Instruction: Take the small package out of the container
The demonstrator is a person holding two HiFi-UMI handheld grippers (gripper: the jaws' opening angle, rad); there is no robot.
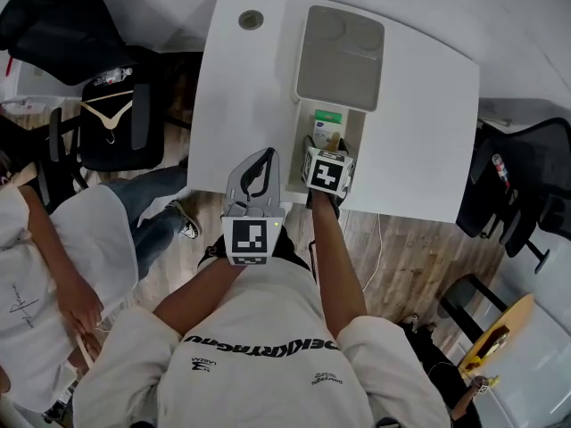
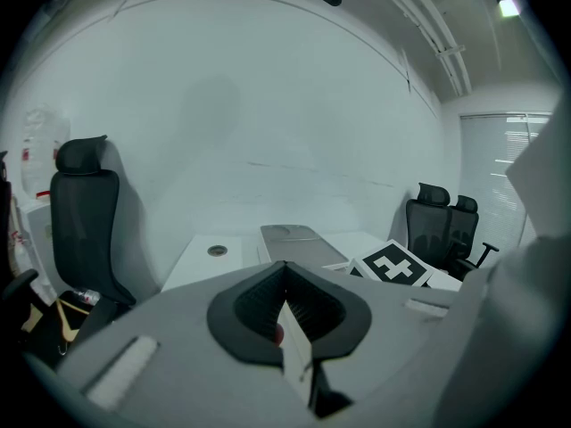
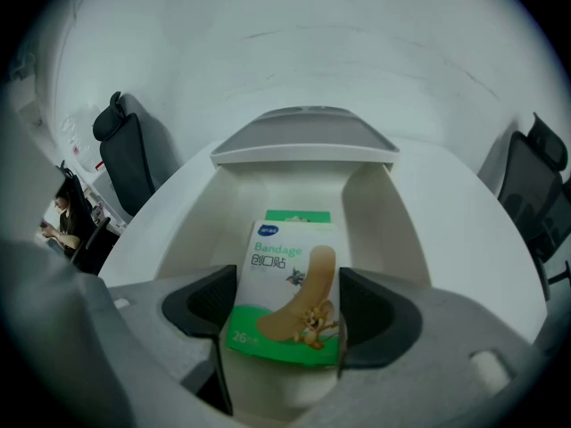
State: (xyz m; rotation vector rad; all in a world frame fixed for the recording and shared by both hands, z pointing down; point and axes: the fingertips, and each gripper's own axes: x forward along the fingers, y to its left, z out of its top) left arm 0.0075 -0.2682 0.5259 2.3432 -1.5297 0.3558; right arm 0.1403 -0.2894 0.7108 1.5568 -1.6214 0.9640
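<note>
Jaws of right gripper clamp the small package in the container, lid behind — left gripper pinched together.

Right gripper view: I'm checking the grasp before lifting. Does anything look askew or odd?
Only slightly: the bandage box sits a little crooked between the right hand-held gripper's jaws, its lower edge sloping down to the right. It looks undamaged, and nothing is spilled in the container; another green package lies behind the box.
</note>
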